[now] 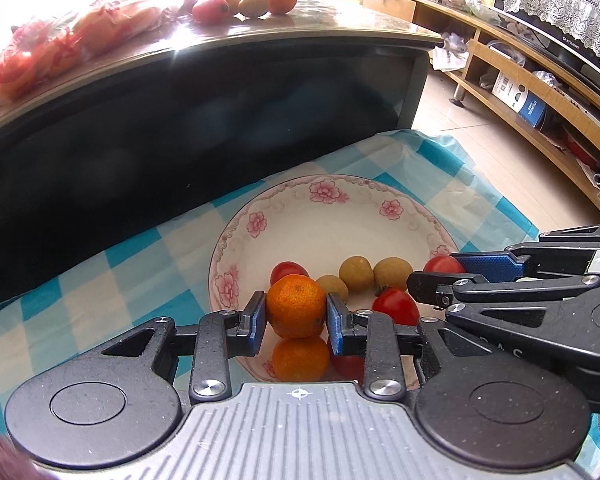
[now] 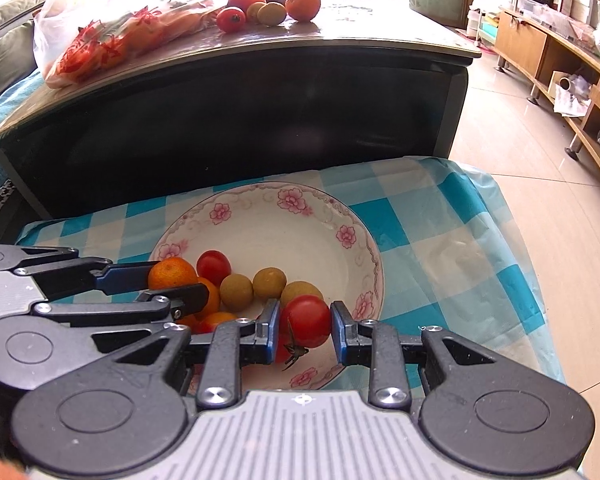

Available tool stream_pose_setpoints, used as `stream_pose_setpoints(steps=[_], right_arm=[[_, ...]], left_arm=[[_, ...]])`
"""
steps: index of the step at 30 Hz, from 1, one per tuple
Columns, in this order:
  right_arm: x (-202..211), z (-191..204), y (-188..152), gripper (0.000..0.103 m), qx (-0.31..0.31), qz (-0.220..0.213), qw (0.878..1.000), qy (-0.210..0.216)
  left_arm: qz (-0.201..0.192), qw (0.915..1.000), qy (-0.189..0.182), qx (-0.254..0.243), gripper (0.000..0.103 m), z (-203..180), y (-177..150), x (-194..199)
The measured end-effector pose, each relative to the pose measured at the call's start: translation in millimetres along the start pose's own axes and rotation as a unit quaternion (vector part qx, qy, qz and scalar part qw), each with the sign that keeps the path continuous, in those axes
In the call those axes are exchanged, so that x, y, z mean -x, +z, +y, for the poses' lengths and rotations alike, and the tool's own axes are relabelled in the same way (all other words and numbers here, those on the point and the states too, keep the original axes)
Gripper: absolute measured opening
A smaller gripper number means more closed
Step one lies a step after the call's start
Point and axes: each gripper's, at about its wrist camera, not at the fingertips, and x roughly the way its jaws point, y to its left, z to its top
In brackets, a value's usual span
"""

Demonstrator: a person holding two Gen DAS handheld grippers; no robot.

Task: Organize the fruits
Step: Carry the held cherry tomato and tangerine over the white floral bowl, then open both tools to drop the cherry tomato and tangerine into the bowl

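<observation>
A white plate (image 1: 320, 216) (image 2: 260, 216) with pink flowers sits on a blue-checked cloth (image 2: 440, 240). It holds tomatoes, mandarins and three brown longans (image 1: 356, 273) (image 2: 269, 282). My left gripper (image 1: 296, 316) (image 2: 178, 280) is shut on an orange mandarin (image 1: 296, 306) (image 2: 170, 274) just over the plate's near side, above a second mandarin (image 1: 300, 358). My right gripper (image 2: 306, 326) (image 1: 432, 270) is shut on a red tomato (image 2: 306, 320) (image 1: 444, 265) over the plate's right part. Another tomato (image 1: 396, 306) lies under it, and one more tomato (image 2: 214, 266) lies further in.
Behind the plate rises a dark coffee table (image 2: 260, 120) with a glossy top. More fruit (image 2: 268, 6) (image 1: 256, 0) and a plastic bag of red items (image 2: 112, 32) lie on it. A wooden shelf unit (image 1: 540, 92) lines the right wall beyond the tiled floor (image 2: 560, 220).
</observation>
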Motion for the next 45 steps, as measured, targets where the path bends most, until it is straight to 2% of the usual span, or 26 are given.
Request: stream_pose_setpoints(steps=[24, 34, 45], right_arm=[[-11, -2, 6, 0.032, -0.009, -0.006, 1.0, -0.008], [-14, -4, 8, 0.033, -0.018, -0.005, 1.0, -0.007], [-10, -5, 11, 0.033, -0.028, -0.015, 0.999, -0.003]], left_arm=[[0.003, 0.9999, 0.01, -0.001, 0.039, 1, 2, -10], [0.006, 0.9998, 0.02, 0.004, 0.05, 4, 2, -12], [0.002, 0.9997, 0.024, 0.01, 0.057, 9, 1, -7]])
